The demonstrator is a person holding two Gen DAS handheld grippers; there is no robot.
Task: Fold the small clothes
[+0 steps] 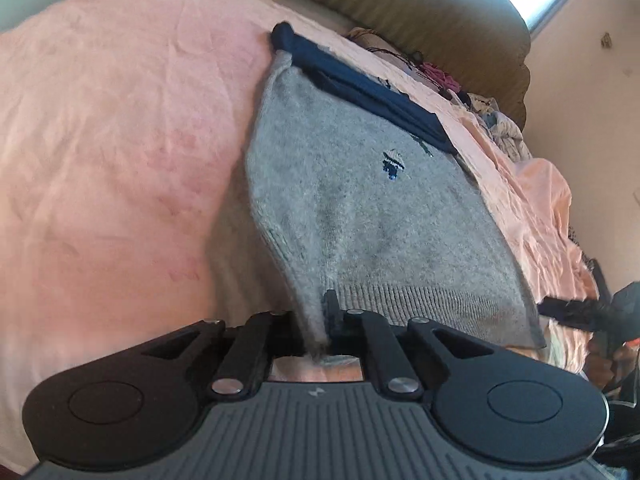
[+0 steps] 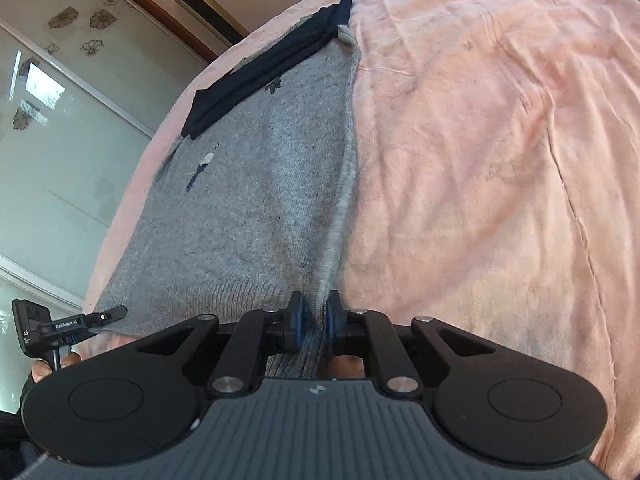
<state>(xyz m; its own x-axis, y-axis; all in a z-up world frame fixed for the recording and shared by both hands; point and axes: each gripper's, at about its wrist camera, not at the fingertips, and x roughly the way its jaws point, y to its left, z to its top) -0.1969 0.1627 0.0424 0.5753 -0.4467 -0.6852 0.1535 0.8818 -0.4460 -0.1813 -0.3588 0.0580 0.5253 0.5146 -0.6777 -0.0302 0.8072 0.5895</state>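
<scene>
Looking along your left gripper (image 1: 320, 332), you pinch the grey sweater's (image 1: 360, 208) hem corner on the pink bedsheet (image 1: 112, 140). Your right gripper (image 2: 316, 316) nips the sweater's opposite hem corner, navy collar (image 2: 260, 72) farthest away.

The left tool (image 1: 320, 330) is pinching a hem corner of the grey sweater (image 1: 360, 216), which is lying on the pink bed cover (image 1: 112, 132). A folded navy garment (image 1: 360, 92) is resting across the sweater's far end.
</scene>
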